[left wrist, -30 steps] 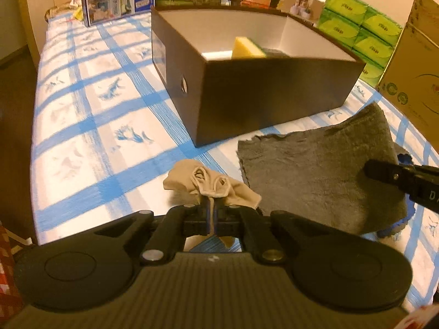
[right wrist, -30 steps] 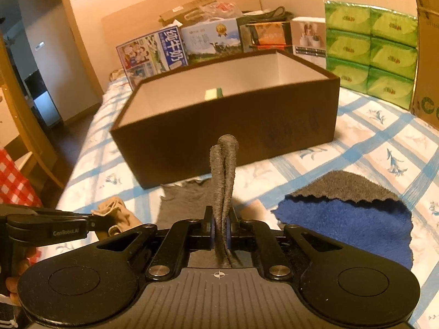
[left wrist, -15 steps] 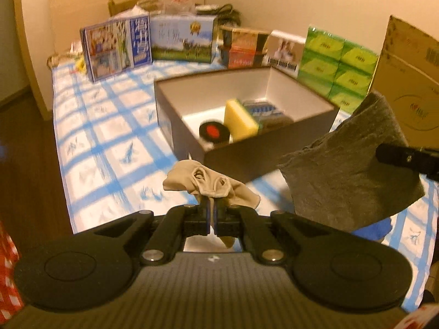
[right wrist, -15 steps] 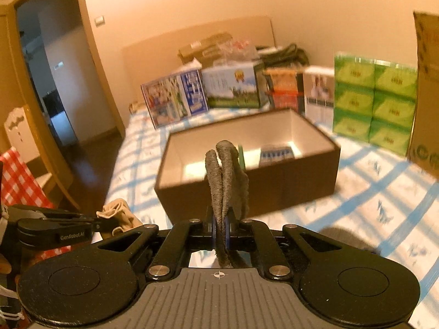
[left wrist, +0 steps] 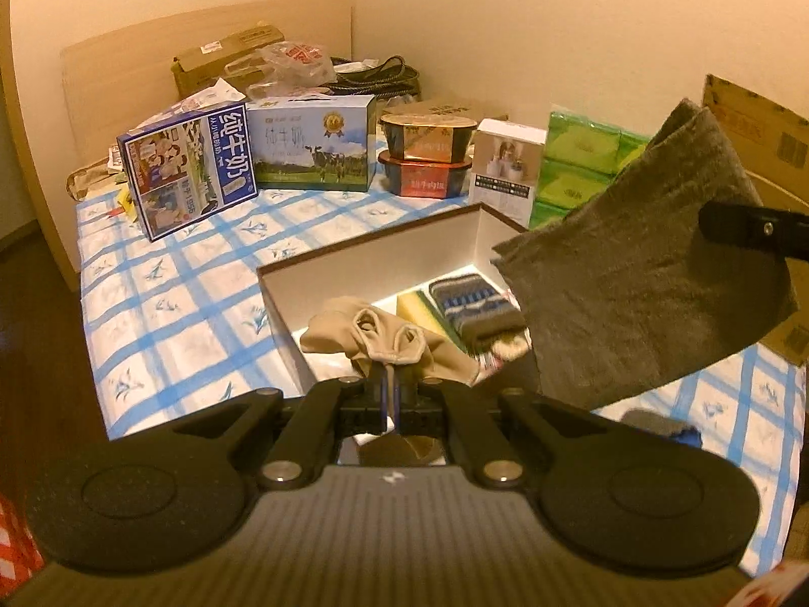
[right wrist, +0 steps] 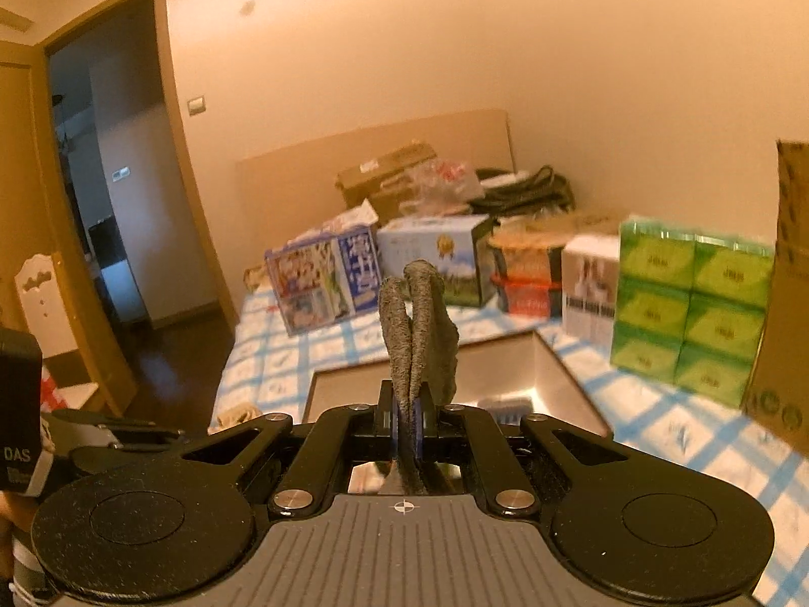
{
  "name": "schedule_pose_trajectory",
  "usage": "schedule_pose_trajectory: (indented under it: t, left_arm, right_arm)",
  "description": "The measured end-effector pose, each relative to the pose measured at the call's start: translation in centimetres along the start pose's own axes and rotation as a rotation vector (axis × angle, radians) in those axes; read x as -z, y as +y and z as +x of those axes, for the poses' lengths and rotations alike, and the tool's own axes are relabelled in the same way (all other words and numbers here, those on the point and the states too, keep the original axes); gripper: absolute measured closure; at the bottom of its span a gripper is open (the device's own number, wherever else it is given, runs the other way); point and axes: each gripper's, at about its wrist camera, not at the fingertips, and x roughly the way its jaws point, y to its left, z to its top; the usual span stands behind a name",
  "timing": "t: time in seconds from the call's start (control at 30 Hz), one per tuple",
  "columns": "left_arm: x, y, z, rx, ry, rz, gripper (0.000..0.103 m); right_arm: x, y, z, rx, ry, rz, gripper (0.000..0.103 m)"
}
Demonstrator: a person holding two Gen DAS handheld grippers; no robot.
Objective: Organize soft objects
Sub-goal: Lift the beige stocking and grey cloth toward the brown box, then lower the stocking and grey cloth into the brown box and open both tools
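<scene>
1. While I watch through the left wrist view, my left gripper sits low in the middle of the frame with its jaws pinched tight on a beige stocking, which bunches up just above the fingertips
2. Behind that stocking, in the middle of the frame, I see the brown box with its white inside open to me; it stands on the blue-checked sheet
3. Inside the box lie a yellow sponge and, just to its right, a striped sock; the two look to be touching
4. At the right of the same view a grey cloth hangs in the air, pinched at its upper right edge by my right gripper, of which only a black finger reaches in from the frame's edge
5. In the right wrist view the right gripper is closed narrow on that grey cloth; a fold of it stands upright above the fingers in the centre of the frame
6. Beyond the fold I see the box again, blurred, at centre right
7. At the lower left of this view my left gripper shows as a dark shape, with a bit of the stocking beside it
8. Along the far side of the bed stand milk cartons at upper left and green tissue packs at upper right
9. A blue cloth peeks out on the sheet at lower right in the left wrist view, below the hanging grey one
</scene>
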Motion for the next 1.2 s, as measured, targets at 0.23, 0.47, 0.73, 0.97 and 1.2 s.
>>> schedule_pose_trajectory:
  t: [0.23,0.47,0.73,0.97,1.2]
  left_arm:
    - [-2.9,0.3,3.9,-0.011,0.016,0.016,0.102]
    - [-4.0,0.8,8.2,-0.015,0.055,0.022,0.101]
    - [-4.2,1.1,12.1,-0.018,0.092,0.023,0.101]
    - [-3.6,1.1,14.1,-0.012,0.126,0.019,0.101]
    - [-2.9,1.0,15.3,-0.008,0.158,0.019,0.101]
  right_arm:
    - [-2.5,-1.7,4.3,0.043,-0.023,-0.003,0.097]
    - [-2.9,-3.6,9.5,0.076,0.011,0.002,0.097]
    - [-2.0,-5.6,14.5,0.073,0.053,0.015,0.097]
    - [-0.8,-6.9,17.2,0.034,0.065,0.005,0.051]
    - [0.5,-8.3,17.5,0.062,0.106,0.023,0.050]
